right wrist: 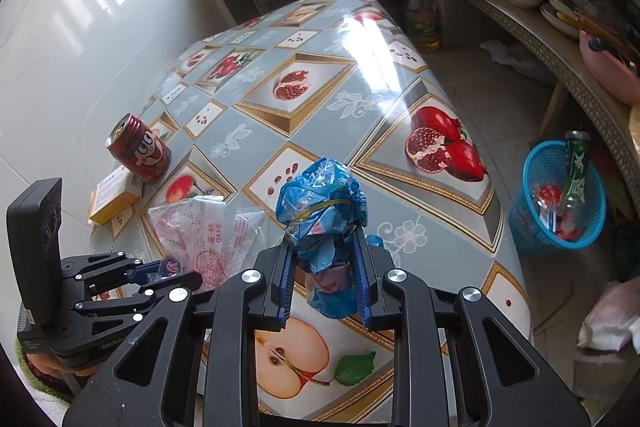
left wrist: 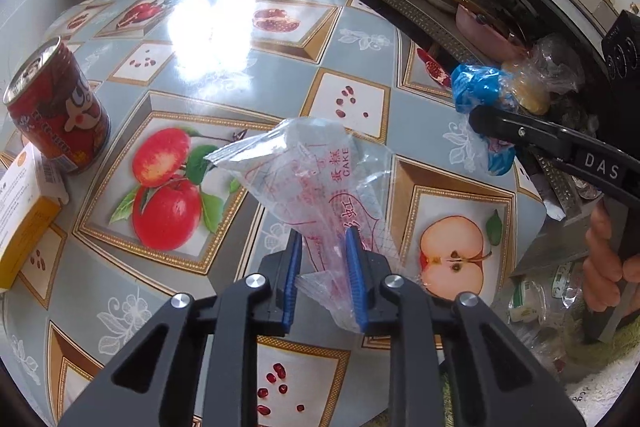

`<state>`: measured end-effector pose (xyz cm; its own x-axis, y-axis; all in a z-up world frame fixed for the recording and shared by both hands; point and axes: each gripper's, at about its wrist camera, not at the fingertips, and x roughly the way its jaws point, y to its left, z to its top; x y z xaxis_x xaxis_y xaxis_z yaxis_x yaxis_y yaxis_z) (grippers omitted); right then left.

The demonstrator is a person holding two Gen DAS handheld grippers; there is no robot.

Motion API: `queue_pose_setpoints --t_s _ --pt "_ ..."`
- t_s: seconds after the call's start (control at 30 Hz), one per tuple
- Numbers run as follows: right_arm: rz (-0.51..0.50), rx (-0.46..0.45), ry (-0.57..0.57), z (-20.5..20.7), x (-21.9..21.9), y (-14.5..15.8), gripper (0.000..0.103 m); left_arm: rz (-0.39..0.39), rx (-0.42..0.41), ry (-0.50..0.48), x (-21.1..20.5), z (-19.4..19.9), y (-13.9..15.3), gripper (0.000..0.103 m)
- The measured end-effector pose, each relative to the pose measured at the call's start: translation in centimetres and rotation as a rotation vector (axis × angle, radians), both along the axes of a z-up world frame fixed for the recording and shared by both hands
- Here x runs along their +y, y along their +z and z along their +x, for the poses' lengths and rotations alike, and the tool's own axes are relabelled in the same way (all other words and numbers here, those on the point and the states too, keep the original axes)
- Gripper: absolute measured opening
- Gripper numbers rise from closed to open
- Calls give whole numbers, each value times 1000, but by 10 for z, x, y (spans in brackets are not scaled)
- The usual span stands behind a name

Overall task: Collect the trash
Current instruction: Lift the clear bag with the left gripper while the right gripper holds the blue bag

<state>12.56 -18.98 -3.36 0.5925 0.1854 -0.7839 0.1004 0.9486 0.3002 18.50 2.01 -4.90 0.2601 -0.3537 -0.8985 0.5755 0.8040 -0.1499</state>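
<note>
Trash is being gathered off the table (right wrist: 400, 75), and the nearest piece, a clear cake wrapper (left wrist: 316, 179) printed in red, is sitting between the blue pads of the left gripper (left wrist: 323, 279), which are pinching its crinkled lower end while the rest is fanning up stiffly above the cloth. Just beside it, the right gripper (right wrist: 323, 279) is clamping a crumpled blue plastic bundle (right wrist: 322, 203), soft and wadded, with a thin yellow band around its middle. Both hands seem to be loaded, so the pick-up step looks finished; the next move is probably calling for carrying both pieces over the table edge to the blue mesh basket (right wrist: 556, 195) on the floor, which is already holding a green bottle (right wrist: 576, 163) and scraps, and letting go above it without the light film clinging to the pads. Further along the glossy fruit-patterned oilcloth, a red drink can (right wrist: 140, 149) and a small yellow and white carton (right wrist: 116, 197), touching each other, are waiting near the wall.
</note>
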Motion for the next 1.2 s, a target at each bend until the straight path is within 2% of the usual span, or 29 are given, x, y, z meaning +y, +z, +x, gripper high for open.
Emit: queue_pose_setpoints --t_s 0.4,1.2 --pt "0 0 1 0 -1 -1 24 29 -59 -20 -7 -2 7 21" --pt "0 -1 4 0 -2 0 24 45 -122 -17 -9 -5 16 21"
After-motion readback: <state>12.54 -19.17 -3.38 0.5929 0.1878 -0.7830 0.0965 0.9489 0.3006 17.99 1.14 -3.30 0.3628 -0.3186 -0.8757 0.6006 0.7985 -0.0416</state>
